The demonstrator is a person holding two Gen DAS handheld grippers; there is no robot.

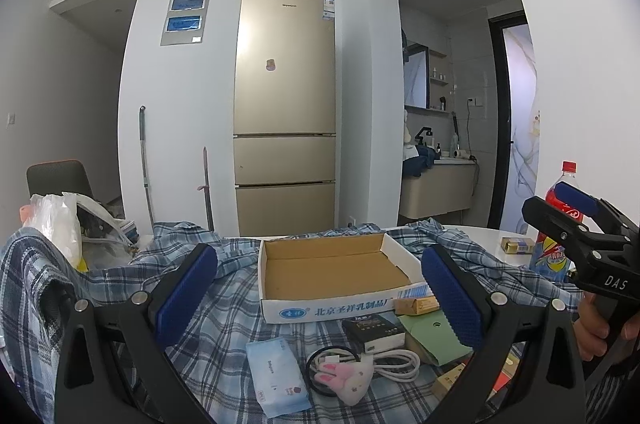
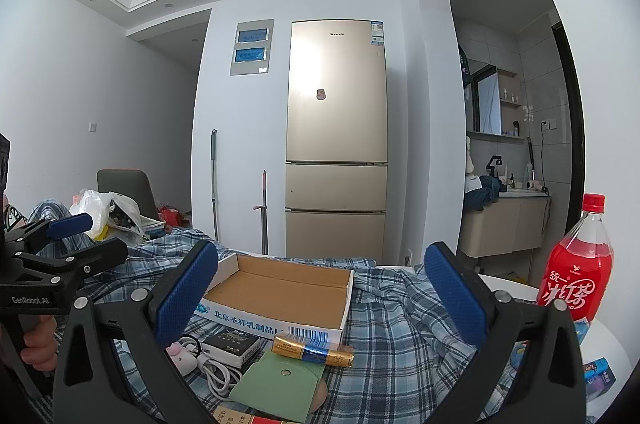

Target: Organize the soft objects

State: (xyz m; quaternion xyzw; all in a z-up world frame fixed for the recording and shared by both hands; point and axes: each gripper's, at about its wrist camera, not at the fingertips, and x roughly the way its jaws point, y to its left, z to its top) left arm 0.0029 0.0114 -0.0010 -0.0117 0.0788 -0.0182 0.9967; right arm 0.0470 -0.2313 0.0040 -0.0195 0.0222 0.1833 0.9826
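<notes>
An empty open cardboard box lies on a blue plaid cloth; it also shows in the right wrist view. In front of it lie a pink and white plush bunny, a tissue pack, a green felt pouch and a white cable. My left gripper is open and empty above these. My right gripper is open and empty over the pouch, with the bunny at its lower left.
A red drink bottle stands at the right on the white table. A battery pack and a black box lie by the cardboard box. A plastic bag sits at the far left. A fridge stands behind.
</notes>
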